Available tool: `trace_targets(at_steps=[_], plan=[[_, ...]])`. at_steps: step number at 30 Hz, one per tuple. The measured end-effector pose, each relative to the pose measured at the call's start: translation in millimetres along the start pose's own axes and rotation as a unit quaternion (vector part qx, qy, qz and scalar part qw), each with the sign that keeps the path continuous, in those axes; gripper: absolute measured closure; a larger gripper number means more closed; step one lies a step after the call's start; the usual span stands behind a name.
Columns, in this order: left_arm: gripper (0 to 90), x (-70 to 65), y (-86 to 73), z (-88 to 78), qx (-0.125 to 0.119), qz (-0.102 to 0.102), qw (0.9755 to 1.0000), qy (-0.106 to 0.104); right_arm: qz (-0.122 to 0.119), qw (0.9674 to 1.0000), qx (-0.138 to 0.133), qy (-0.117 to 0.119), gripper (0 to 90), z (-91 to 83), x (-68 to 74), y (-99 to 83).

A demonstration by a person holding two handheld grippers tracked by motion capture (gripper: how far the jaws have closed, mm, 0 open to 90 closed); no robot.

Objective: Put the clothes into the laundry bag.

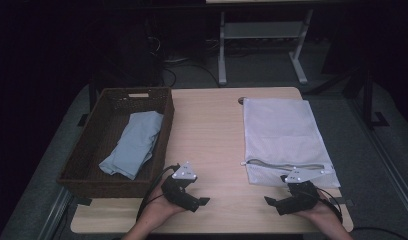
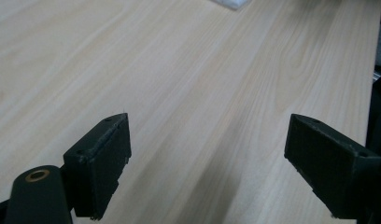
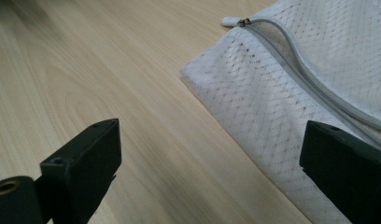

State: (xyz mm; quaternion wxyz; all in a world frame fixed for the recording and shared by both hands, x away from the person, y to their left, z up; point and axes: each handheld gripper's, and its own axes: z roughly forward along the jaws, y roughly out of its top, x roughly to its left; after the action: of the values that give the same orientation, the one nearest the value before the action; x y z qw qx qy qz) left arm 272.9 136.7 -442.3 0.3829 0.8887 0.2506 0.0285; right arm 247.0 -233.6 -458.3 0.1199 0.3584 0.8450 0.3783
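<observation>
A white mesh laundry bag (image 1: 284,137) lies flat on the right half of the wooden table (image 1: 212,130), its grey zipper (image 1: 284,165) near the front edge. A folded light-blue cloth (image 1: 134,142) rests inside a dark wicker basket (image 1: 74,165) at the left. My left gripper (image 1: 202,202) sits open near the table's front, just right of the basket. My right gripper (image 1: 272,202) is open too, just in front of the bag's near corner. In the right gripper view the mesh bag (image 3: 291,79) and its zipper (image 3: 296,65) lie between and beyond the jaws. Bare wood (image 2: 202,93) spreads under the left gripper.
A small round dark hole (image 1: 241,100) marks the tabletop near the bag's far corner. Beyond the table stand a white desk frame (image 1: 262,40) and tangled cables on a dim floor. Bare wood lies between basket and bag.
</observation>
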Motion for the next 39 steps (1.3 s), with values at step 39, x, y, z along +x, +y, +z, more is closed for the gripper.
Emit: trace_targets(at_steps=[39], plan=[[14.6,54.0,79.2,-73.0,0.019,0.019,0.9984,0.049,-0.005,1.0000,-0.002,-0.003,5.2,-6.2,-5.3,1.3]])
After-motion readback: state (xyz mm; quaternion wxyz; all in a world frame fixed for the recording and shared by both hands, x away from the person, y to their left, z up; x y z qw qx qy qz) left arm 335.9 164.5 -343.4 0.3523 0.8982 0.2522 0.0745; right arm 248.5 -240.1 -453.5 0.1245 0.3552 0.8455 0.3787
